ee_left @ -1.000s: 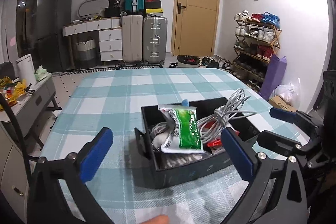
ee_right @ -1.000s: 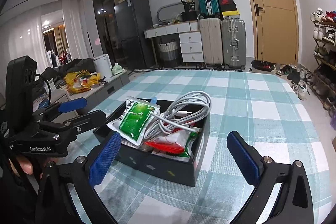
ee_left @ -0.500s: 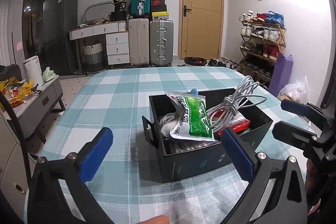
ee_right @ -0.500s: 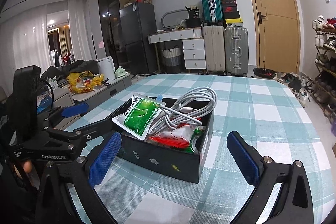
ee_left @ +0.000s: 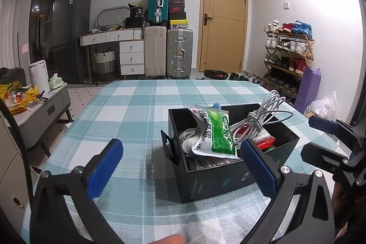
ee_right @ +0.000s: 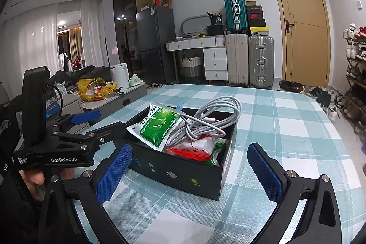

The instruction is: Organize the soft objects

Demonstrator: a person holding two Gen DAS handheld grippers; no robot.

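**Overfilled box, loose cable on top**

The black box [ee_right: 183, 166] sits on the checked tablecloth [ee_right: 286, 129], heaped above its rim. A green-and-white pouch [ee_right: 160, 127] leans over the left wall, a coiled white cable [ee_right: 215, 116] rides on top, and a red-printed packet [ee_right: 194, 148] lies beneath.

The left gripper [ee_left: 180, 166] and right gripper [ee_right: 189, 168] both hang short of the box with jaws spread wide, holding nothing.

Risks, as I judge them:
- The cable coil is springy and only loosely bound. Pinching one loop would likely drag the whole bundle, and it may pull the pouch out with it.
- The pouch overhangs the wall; a nudge from either finger could tip it onto the cloth.
- The box looks light, so a sideways push may slide it.
- The two tools flank the same box from close quarters and could knock each other.

Farther off stand suitcases [ee_right: 249, 61], a door [ee_right: 304, 24] and a shoe rack [ee_left: 288, 56], all well clear of the work.
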